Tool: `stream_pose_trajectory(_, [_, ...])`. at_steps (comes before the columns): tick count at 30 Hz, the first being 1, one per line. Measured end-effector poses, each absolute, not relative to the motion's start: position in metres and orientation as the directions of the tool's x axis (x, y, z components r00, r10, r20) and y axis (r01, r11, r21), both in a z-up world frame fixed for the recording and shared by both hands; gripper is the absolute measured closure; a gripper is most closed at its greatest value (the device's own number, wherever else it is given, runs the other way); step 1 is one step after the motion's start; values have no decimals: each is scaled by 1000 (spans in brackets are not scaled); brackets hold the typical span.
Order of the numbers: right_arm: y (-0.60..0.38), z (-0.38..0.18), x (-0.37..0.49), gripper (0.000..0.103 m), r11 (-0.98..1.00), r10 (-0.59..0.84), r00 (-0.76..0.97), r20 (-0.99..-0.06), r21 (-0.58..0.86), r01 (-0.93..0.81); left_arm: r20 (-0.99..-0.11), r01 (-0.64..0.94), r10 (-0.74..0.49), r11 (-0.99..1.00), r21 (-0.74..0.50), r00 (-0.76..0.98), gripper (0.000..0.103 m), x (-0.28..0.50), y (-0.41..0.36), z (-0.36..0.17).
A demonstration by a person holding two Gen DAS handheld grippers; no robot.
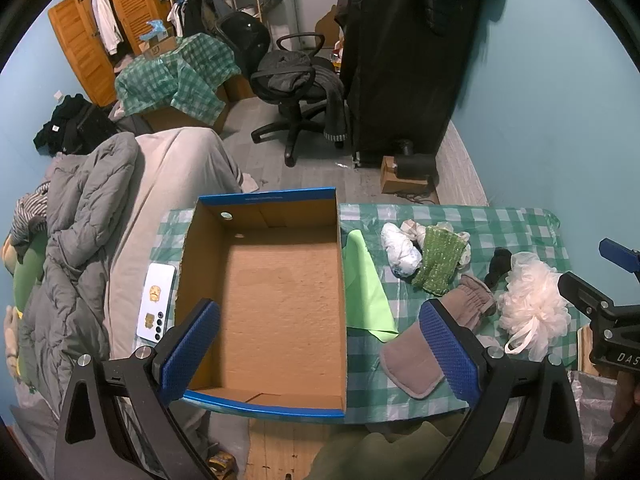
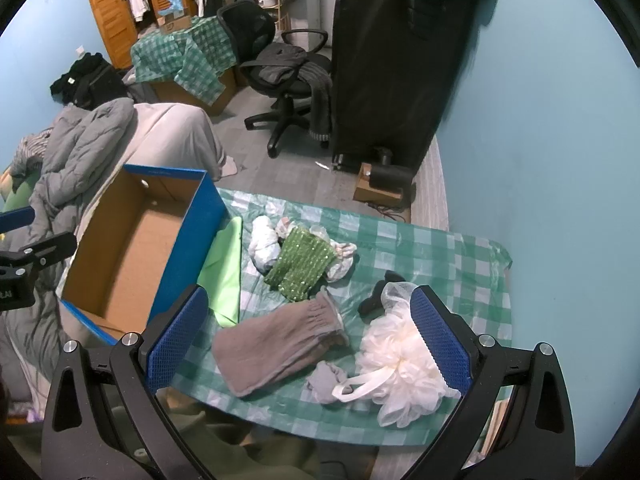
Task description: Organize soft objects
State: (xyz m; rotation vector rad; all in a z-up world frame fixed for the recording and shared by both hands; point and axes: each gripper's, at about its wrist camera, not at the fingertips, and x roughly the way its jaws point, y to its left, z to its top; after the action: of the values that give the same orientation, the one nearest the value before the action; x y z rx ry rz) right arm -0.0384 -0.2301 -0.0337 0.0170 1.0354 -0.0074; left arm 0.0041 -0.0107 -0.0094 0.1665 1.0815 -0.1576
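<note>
Both grippers, L (image 1: 318, 354) & R (image 2: 308, 344), wide open, empty. Box (image 1: 264, 196) bare. R: pinch mitt (image 2: 276, 348) at 12 mid-body, not cuff.

Each gripper, left gripper (image 1: 320, 354) and right gripper (image 2: 308, 344), has black angular arms, silver screws, and blue textured finger pads (image 1: 191, 350).

Beyond the table: a black office chair (image 1: 294, 80) draped with clothes, a grey quilt (image 1: 80, 216), a wooden wardrobe (image 1: 100, 28), a phone (image 1: 156, 302).

One box (image 1: 280, 304), two mitts (image 2: 276, 346)
</note>
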Motion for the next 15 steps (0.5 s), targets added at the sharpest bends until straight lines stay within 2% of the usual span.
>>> stream_pose_trajectory(15, [-230,-33,-37,3,1000,2,507,-862,12,15,-887,211,-46,976,59,460,2,4,-12,-10])
